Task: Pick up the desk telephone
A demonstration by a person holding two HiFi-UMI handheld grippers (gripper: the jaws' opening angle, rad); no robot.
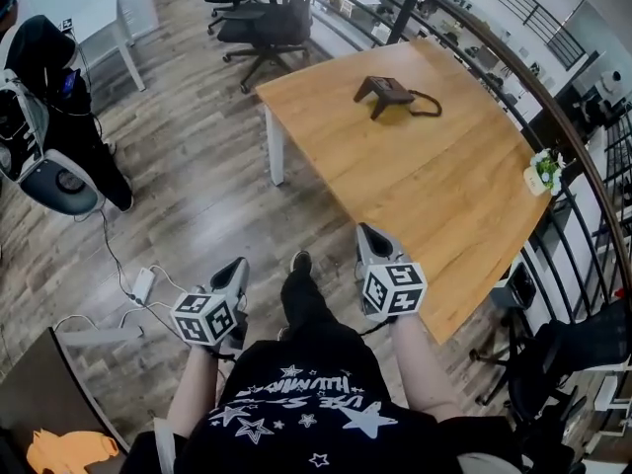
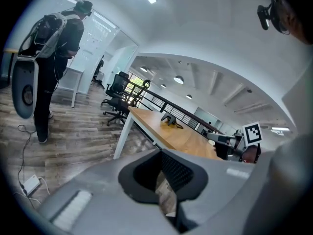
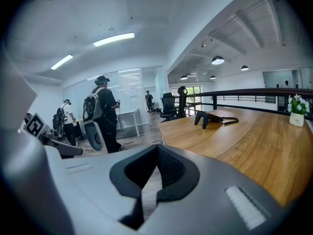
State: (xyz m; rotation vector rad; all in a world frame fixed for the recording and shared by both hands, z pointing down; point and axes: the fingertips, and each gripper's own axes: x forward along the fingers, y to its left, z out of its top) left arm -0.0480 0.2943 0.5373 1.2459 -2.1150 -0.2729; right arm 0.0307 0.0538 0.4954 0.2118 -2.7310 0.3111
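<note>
The dark desk telephone [image 1: 385, 92] with its coiled cord sits on the far part of the wooden table [image 1: 434, 196]; it also shows small in the left gripper view [image 2: 169, 121] and the right gripper view [image 3: 208, 117]. Both grippers are held low in front of the person, well short of the phone. My left gripper [image 1: 237, 268] hangs over the floor to the left of the table, shut and holding nothing [image 2: 165, 182]. My right gripper [image 1: 368, 233] is at the table's near edge, also shut and holding nothing [image 3: 155, 175].
A small potted plant [image 1: 544, 171] stands at the table's right edge by the black railing [image 1: 583, 166]. Office chairs [image 1: 262, 18] stand beyond the table. A person with a backpack [image 1: 59, 117] stands at left. A power strip [image 1: 141, 284] and cables lie on the floor.
</note>
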